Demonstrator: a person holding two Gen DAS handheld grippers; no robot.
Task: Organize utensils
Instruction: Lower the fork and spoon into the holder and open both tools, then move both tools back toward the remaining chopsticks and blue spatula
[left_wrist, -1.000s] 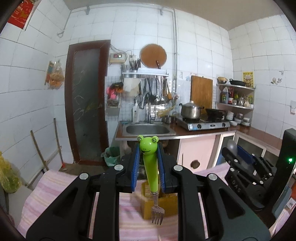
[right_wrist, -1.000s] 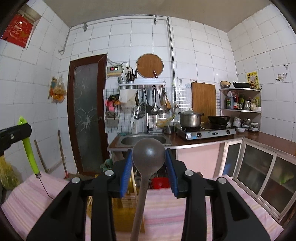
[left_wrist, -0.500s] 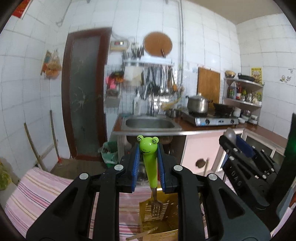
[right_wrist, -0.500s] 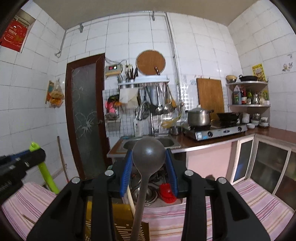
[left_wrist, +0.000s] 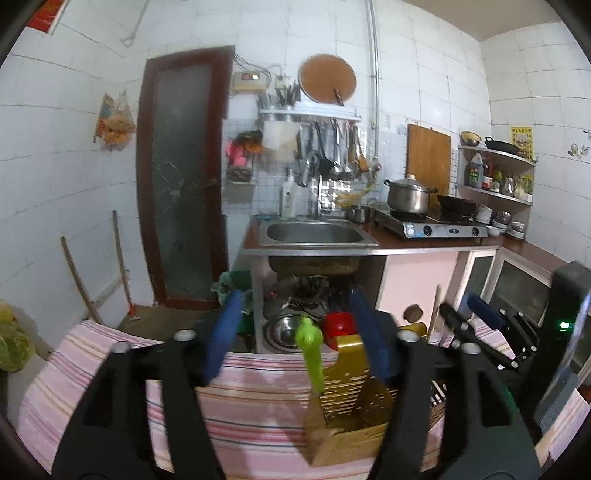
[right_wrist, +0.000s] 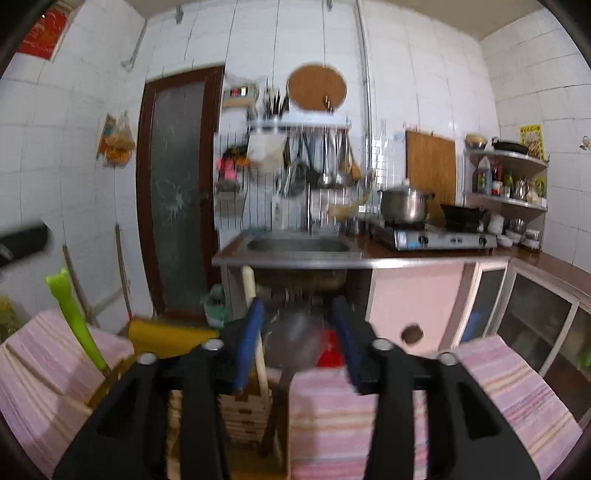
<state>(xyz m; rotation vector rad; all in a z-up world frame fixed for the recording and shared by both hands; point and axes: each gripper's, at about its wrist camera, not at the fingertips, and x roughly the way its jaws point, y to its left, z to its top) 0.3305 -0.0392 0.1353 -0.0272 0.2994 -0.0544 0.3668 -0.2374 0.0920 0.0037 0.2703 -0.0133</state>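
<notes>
Though blurred in the right view, reads as the release step: dropping two utensils into the gold utensil holder (left_wrist: 347, 398) at once. On the left gripper (left_wrist: 295, 325), tongs spreading, pads well clear of the green frog fork (left_wrist: 312, 354), which stands tilted between them with its lower end already inside the holder's near-left corner. On the right gripper (right_wrist: 298, 332), tongs likewise spreading around the grey ladle (right_wrist: 291, 343), bowl up between the pads, handle slanting down toward the holder; cannot tell for sure whether a pad grazes the bowl.

Next, probably: finish opening, then back both grippers up and away without catching either handle, and look for whatever remains to sort.

Tight quarters to mind: holder close to the far edge of the striped cloth (left_wrist: 240, 406), the two grippers near each other over it, and a wooden handle (left_wrist: 436, 310) sticking up beside them. Open cloth to the left and right for withdrawing.
</notes>
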